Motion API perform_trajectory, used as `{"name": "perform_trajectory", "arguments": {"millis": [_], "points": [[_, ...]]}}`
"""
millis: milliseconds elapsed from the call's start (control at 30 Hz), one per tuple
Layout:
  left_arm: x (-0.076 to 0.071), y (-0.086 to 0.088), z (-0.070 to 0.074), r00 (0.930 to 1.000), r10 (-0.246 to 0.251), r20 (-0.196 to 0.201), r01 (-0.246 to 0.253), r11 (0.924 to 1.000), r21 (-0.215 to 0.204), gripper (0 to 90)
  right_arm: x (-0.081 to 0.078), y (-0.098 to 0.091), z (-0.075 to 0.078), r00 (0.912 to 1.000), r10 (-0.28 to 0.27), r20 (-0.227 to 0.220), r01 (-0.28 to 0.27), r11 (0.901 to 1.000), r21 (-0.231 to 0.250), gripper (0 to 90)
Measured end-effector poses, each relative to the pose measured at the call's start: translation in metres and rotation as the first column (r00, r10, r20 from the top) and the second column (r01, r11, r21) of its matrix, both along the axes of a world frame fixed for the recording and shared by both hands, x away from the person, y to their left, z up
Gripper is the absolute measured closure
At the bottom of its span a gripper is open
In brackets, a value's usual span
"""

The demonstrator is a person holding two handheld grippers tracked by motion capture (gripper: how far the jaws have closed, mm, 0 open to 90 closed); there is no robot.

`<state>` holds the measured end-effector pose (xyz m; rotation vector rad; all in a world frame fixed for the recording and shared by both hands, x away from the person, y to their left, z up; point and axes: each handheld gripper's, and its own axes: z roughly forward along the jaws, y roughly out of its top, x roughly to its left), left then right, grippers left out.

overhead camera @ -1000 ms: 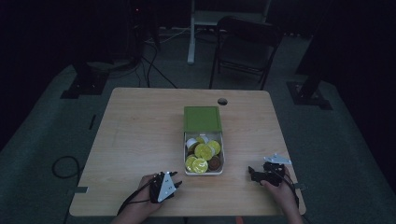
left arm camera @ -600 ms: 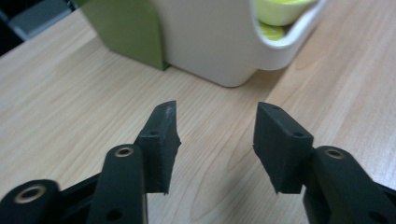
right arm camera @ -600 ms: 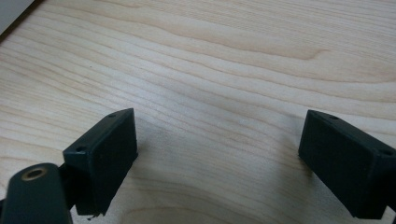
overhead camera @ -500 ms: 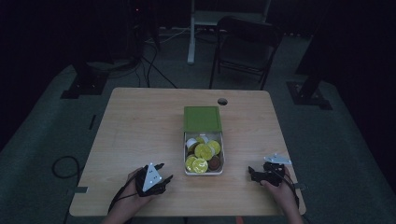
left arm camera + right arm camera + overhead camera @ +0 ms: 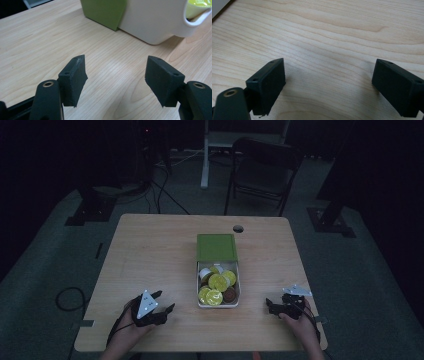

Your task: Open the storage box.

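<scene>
One box (image 5: pixel 218 296), one green lid (image 5: pixel 216 247), four yellow discs (image 5: pixel 218 281), one brown disc (image 5: pixel 229 295), one white disc (image 5: pixel 205 273), two grippers (image 5: pixel 159 307)

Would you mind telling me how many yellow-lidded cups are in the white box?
4: two mid-box, two near its front, beside a brown one. Others may be hidden underneath.
</scene>
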<state>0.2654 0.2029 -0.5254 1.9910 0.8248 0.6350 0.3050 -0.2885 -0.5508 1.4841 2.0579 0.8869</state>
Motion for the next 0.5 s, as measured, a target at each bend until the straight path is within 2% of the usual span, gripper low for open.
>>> {"name": "perform_trajectory", "arguments": {"millis": [100, 200, 300, 333, 400, 500], "points": [[0.001, 0.007, 0.0, 0.9998, 0.022, -0.002, -0.022, 0.9996, -0.016, 33.6, 0.0, 0.0, 0.0, 1.0, 0.0, 0.0, 0.0, 1.0, 0.0, 11.0], [0.001, 0.013, -0.001, 0.9994, 0.032, -0.013, -0.032, 0.9995, -0.003, 31.5, 0.0, 0.0, 0.0, 1.0, 0.0, 0.0, 0.0, 1.0, 0.0, 11.0], [0.001, 0.018, -0.003, 0.9985, 0.05, -0.02, -0.05, 0.9987, 0.013, 24.5, 0.0, 0.0, 0.0, 1.0, 0.0, 0.0, 0.0, 1.0, 0.0, 11.0], [0.001, 0.02, -0.004, 0.9982, 0.053, -0.027, -0.052, 0.9984, 0.023, 19.6, 0.0, 0.0, 0.0, 1.0, 0.0, 0.0, 0.0, 1.0, 0.0, 11.0], [0.001, 0.023, -0.006, 0.9981, 0.054, -0.029, -0.053, 0.9979, 0.038, 17.6, 0.0, 0.0, 0.0, 1.0, 0.0, 0.0, 0.0, 1.0, 0.0, 11.0], [0.001, 0.027, -0.007, 0.9972, 0.068, -0.032, -0.067, 0.9974, 0.026, 15.1, 0.0, 0.0, 0.0, 1.0, 0.0, 0.0, 0.0, 1.0, 0.0, 11.0]]}}
